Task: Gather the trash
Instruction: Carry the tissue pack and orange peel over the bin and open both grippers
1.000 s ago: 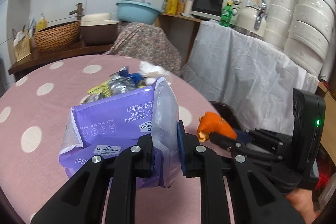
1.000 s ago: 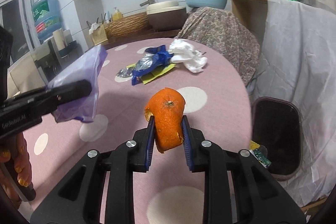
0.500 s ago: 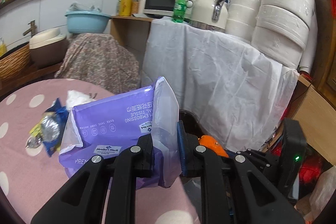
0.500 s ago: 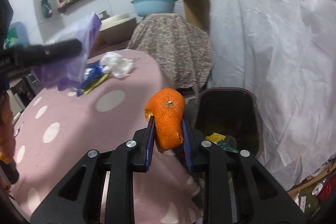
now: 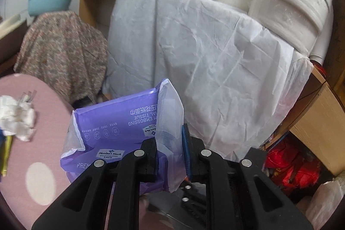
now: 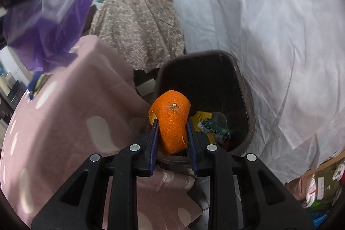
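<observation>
The right hand-held gripper (image 6: pixel 172 139) pinches an orange peel (image 6: pixel 172 122) between its blue pads; the peel stands upright, with its long axis along the fingers and the stem end toward the camera. Just beyond and below the peel is the open mouth of the dark trash bin (image 6: pixel 243 83), which stands on the floor close beside the edge of the pink dotted worktop (image 6: pixel 71 122). Some wrappers already lie at the bottom of the bin. So the bin lies straight ahead and downward from this gripper, and I judge that the right hand is the nearer one for dropping.

The left hand-held gripper (image 5: pixel 169 148) is pressed on a purple tissue wrapper (image 5: pixel 120 124), thin and limp, which sticks out mostly to the left of the fingers. In the left wrist view the bin is not visible, so I cannot tell how far this gripper is from its mouth; in the right wrist view the wrapper hangs higher, above the worktop's edge.

Farther on the worktop, a crumpled white tissue (image 5: pixel 15 115) is not yet collected. Behind all, a white cloth (image 5: pixel 204 57) covers furniture.
</observation>
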A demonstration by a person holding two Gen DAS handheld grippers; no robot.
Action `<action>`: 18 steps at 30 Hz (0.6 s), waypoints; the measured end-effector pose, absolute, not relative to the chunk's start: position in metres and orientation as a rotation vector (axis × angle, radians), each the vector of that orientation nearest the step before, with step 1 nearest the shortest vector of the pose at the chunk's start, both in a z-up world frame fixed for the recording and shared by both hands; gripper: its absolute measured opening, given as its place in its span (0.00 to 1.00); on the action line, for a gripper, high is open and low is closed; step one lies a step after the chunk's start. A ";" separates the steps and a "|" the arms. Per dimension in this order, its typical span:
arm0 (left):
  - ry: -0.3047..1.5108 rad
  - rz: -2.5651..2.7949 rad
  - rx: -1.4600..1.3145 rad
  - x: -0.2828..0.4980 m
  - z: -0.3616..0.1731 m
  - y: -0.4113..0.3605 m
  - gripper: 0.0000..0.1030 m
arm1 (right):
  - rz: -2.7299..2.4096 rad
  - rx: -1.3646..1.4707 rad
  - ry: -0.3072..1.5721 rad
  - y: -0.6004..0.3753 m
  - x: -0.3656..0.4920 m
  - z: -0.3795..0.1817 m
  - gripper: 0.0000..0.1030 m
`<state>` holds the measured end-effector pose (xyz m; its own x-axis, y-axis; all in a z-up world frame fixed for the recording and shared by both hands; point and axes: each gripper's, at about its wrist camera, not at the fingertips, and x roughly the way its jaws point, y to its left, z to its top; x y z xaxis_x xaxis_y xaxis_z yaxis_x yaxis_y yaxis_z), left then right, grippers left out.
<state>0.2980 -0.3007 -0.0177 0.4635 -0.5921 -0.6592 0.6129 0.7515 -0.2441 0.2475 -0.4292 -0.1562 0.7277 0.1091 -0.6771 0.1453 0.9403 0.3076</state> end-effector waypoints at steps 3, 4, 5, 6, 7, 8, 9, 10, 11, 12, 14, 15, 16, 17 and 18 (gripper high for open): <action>0.869 -0.753 -0.008 0.316 -0.035 -0.316 0.17 | -0.036 0.386 0.785 -0.438 0.260 -0.173 0.25; 0.887 -0.755 -0.019 0.320 -0.041 -0.321 0.17 | -0.043 0.394 0.790 -0.442 0.264 -0.179 0.25; 0.904 -0.756 -0.023 0.325 -0.047 -0.327 0.17 | -0.050 0.398 0.794 -0.443 0.266 -0.183 0.25; 0.913 -0.755 -0.021 0.328 -0.051 -0.333 0.17 | -0.054 0.400 0.798 -0.444 0.268 -0.187 0.25; 0.929 -0.753 -0.018 0.332 -0.058 -0.339 0.17 | -0.059 0.407 0.803 -0.446 0.271 -0.192 0.25; 0.946 -0.752 -0.019 0.336 -0.062 -0.344 0.17 | -0.064 0.417 0.806 -0.449 0.273 -0.196 0.25; 0.971 -0.748 -0.028 0.341 -0.069 -0.350 0.17 | -0.069 0.424 0.810 -0.449 0.273 -0.199 0.25; 0.988 -0.738 -0.030 0.346 -0.075 -0.354 0.17 | -0.073 0.433 0.813 -0.451 0.274 -0.203 0.25; 1.001 -0.728 -0.024 0.349 -0.080 -0.360 0.17 | -0.077 0.440 0.815 -0.452 0.275 -0.207 0.25; 1.019 -0.721 -0.012 0.354 -0.087 -0.366 0.17 | -0.079 0.442 0.816 -0.453 0.275 -0.209 0.25; 1.043 -0.705 0.007 0.361 -0.098 -0.377 0.17 | -0.086 0.444 0.819 -0.456 0.272 -0.214 0.25; 1.053 -0.700 0.010 0.364 -0.103 -0.380 0.17 | -0.087 0.447 0.822 -0.457 0.272 -0.216 0.25; 1.068 -0.694 0.013 0.368 -0.108 -0.383 0.17 | -0.089 0.448 0.824 -0.458 0.272 -0.218 0.25; 1.088 -0.685 0.009 0.372 -0.115 -0.387 0.17 | -0.092 0.449 0.825 -0.460 0.271 -0.220 0.25; 1.102 -0.681 0.001 0.375 -0.119 -0.388 0.17 | -0.094 0.448 0.826 -0.459 0.270 -0.221 0.25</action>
